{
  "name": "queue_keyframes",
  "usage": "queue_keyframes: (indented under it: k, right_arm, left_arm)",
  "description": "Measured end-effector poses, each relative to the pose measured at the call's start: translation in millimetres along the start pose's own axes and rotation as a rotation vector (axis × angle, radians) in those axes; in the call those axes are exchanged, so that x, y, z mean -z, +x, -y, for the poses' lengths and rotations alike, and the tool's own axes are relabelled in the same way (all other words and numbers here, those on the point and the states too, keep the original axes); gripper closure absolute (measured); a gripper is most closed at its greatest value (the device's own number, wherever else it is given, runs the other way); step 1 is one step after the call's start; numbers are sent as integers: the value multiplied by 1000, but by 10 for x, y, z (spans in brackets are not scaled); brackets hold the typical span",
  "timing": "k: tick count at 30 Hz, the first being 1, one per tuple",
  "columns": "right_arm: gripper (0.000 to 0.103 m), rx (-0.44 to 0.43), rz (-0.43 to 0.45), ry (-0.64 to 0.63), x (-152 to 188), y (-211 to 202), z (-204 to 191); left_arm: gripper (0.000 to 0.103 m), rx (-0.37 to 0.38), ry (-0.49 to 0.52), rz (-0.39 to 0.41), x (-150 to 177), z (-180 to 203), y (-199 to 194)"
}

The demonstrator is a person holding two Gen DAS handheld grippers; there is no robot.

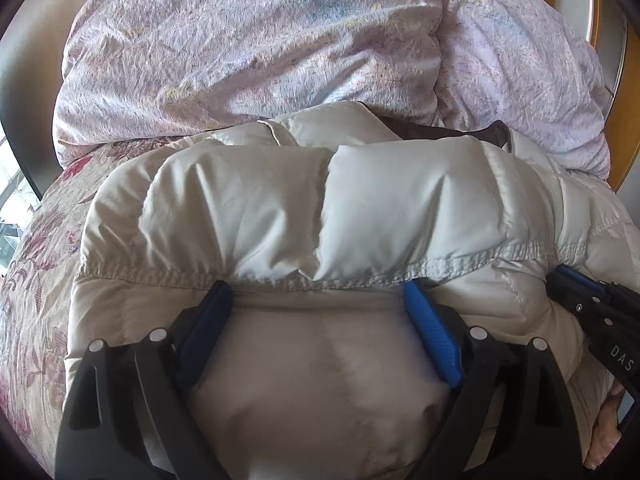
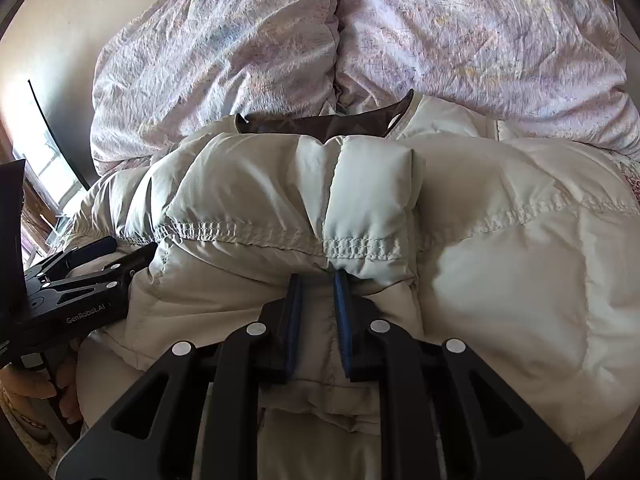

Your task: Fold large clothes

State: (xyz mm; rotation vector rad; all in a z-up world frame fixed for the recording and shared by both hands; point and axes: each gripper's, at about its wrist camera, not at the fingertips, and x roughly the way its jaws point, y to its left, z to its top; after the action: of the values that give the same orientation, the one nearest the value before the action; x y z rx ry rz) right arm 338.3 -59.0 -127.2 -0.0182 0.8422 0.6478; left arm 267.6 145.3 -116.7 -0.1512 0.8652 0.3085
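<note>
A white puffy jacket (image 1: 320,200) fills the centre and lower part of both views, lying on a floral bedspread (image 1: 36,248) with a crumpled pale quilt (image 1: 248,40) across the top of the frame. The jacket is seen already doubled over (one padded layer lies on another, w/ a dark lining (image 2: 324,122) showing at the far edge, upper centre), so the fold is judged partly done. The left gripper (image 1: 316,292) is spread wide, its blue pads pushed in under a stitched seam, w/ fabric bulging between them; nothing is pinched. The right gripper (image 2: 318,280) is drawn nearly closed, and a fold of jacket at the seam appears nipped between its pads. Approx. one more fold and some flattening are judged to be left.
</note>
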Motion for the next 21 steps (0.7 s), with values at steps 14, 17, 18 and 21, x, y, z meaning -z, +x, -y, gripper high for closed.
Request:
queue_keyframes:
  k: [14,17,18,21]
  right_arm:
    - [1,-141,35,133,298,-1668,1007]
    - [1,-65,-30,186,552,-1928,1423]
    - [1,-58,-57,224,656,-1985,1578]
    - [3,-103,-112,362,992,-2123,2006]
  left_arm:
    - [5,77,32,-67,619,-858,-1258]
    - [5,110,-15,-125,835,-1151,-1390]
    - [6,129,-30,-134,906,-1229,-1431]
    - [8,192,-73,-146,1122,-1401,-1559]
